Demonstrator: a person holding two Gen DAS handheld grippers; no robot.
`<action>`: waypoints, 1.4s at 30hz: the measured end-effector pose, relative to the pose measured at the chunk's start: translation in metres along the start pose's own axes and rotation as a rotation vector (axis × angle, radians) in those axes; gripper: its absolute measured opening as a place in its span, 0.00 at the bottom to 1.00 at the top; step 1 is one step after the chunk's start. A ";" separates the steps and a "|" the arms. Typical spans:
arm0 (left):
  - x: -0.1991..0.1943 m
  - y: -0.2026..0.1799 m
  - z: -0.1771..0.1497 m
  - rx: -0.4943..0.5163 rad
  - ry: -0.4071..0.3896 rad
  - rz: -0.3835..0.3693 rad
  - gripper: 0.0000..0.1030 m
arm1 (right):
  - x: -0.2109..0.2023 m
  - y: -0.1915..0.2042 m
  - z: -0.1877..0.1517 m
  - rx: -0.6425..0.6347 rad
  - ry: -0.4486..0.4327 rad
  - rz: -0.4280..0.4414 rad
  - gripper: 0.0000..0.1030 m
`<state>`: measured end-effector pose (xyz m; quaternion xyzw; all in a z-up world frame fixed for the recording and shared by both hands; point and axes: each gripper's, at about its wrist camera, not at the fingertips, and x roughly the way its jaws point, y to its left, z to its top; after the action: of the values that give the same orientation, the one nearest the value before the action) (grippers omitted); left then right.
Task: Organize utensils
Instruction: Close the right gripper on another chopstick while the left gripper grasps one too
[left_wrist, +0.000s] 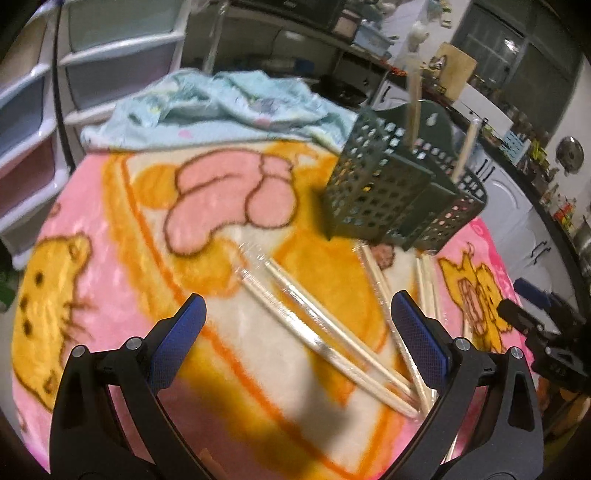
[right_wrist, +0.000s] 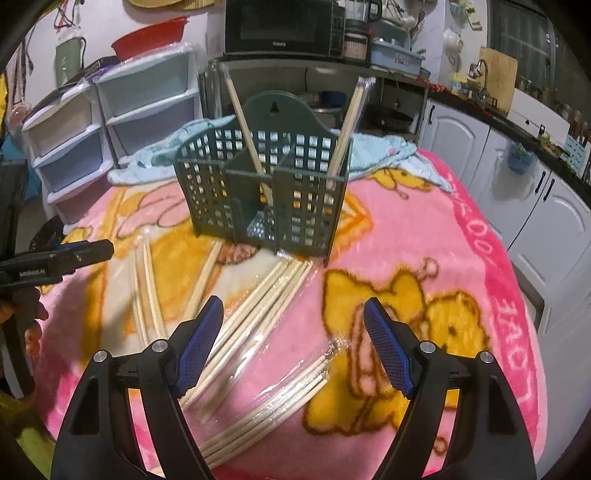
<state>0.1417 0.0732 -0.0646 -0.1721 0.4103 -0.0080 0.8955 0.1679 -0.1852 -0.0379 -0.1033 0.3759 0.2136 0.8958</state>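
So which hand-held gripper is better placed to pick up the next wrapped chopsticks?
Either, slightly the right hand-held gripper: open, with wrapped chopsticks between its fingers and the green basket straight ahead. The left hand-held gripper is open over another pair.

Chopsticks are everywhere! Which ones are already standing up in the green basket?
The two wrapped pairs leaning upright in the green utensil basket, crossing outward like a V. All other chopsticks lie flat on the pink blanket.

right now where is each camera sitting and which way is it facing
Left wrist: on the left gripper, angled down at wrapped chopsticks on the pink blanket; its open blue-padded fingers show, right gripper at the right edge.
Right wrist: on the right gripper, facing the green caddy head-on; open fingers show, left gripper and a hand at left.
Shared: caddy, chopsticks, blanket.
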 end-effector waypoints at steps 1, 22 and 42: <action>0.003 0.003 0.000 -0.013 0.006 -0.001 0.90 | 0.005 -0.001 -0.001 0.006 0.009 0.001 0.74; 0.046 0.040 0.015 -0.167 0.106 0.008 0.43 | 0.097 -0.022 0.010 0.137 0.214 0.006 0.53; 0.050 0.051 0.017 -0.128 0.086 0.040 0.12 | 0.117 -0.041 0.021 0.253 0.240 0.024 0.21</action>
<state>0.1808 0.1187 -0.1072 -0.2202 0.4514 0.0285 0.8642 0.2735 -0.1781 -0.1063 -0.0101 0.5054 0.1611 0.8476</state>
